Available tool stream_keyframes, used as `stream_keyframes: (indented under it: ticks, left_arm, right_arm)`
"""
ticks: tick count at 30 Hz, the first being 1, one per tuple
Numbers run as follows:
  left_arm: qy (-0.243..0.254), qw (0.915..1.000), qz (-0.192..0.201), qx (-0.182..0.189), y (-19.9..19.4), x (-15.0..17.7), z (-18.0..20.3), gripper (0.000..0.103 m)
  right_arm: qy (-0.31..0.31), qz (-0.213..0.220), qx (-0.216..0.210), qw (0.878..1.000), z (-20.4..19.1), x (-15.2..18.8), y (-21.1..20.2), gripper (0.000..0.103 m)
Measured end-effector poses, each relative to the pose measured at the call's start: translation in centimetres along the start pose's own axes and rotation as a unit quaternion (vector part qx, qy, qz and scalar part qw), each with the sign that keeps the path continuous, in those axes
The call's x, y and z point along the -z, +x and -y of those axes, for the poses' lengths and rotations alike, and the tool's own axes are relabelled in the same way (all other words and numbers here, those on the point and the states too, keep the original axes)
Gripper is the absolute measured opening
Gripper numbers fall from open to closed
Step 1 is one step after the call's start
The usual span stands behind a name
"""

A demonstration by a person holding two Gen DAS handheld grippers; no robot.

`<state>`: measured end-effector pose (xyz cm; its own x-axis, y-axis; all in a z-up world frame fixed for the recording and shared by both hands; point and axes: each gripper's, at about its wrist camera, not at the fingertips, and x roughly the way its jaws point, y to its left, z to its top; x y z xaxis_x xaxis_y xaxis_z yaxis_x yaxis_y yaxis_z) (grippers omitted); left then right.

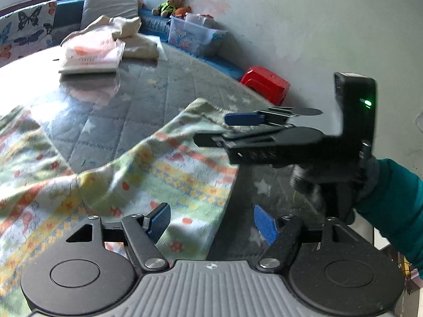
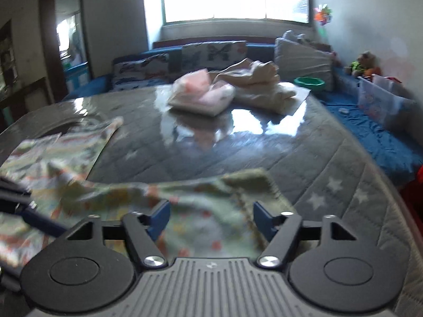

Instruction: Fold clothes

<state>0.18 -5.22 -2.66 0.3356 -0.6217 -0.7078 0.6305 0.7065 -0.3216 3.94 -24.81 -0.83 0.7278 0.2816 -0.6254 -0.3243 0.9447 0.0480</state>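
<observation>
Bed [image 1: 164, 84] carried the floral garment [image 1: 148, 174], spread and rumpled at its near edge. Right claw [image 1: 211, 129] looked clamped on the garment's corner, though its own view seemed agape; can't tell. Left claw [image 1: 211, 224] gaped, empty. Risk: thin pinch slips, fold collapses.

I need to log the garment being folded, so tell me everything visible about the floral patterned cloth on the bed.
The floral cloth is soft, thin-looking fabric, pale green with orange flowers and yellow bands. It lies rumpled and partly spread on the grey quilted star-print mattress. One corner is lifted off the bed, where the right gripper reaches it; whether it pinches the fabric is unclear. The left gripper hangs open over its near edge. Blur hides finer detail.
</observation>
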Motion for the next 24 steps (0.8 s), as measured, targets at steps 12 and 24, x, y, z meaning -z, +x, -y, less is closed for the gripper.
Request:
stream_keyframes:
  ticks: [12, 24]
  left_arm:
    - [-0.035, 0.998, 0.047, -0.021, -5.4, 1.1, -1.8, 0.074]
    - [-0.058, 0.9969, 0.033, -0.04, -6.5, 3.1, -3.8, 0.074]
  right_arm:
    - [-0.026, -0.004, 0.001, 1.0, -1.1, 0.9, 0.2, 0.103]
    - [-0.034, 0.015, 0.011, 0.999, -4.2, -1.2, -0.5, 0.103]
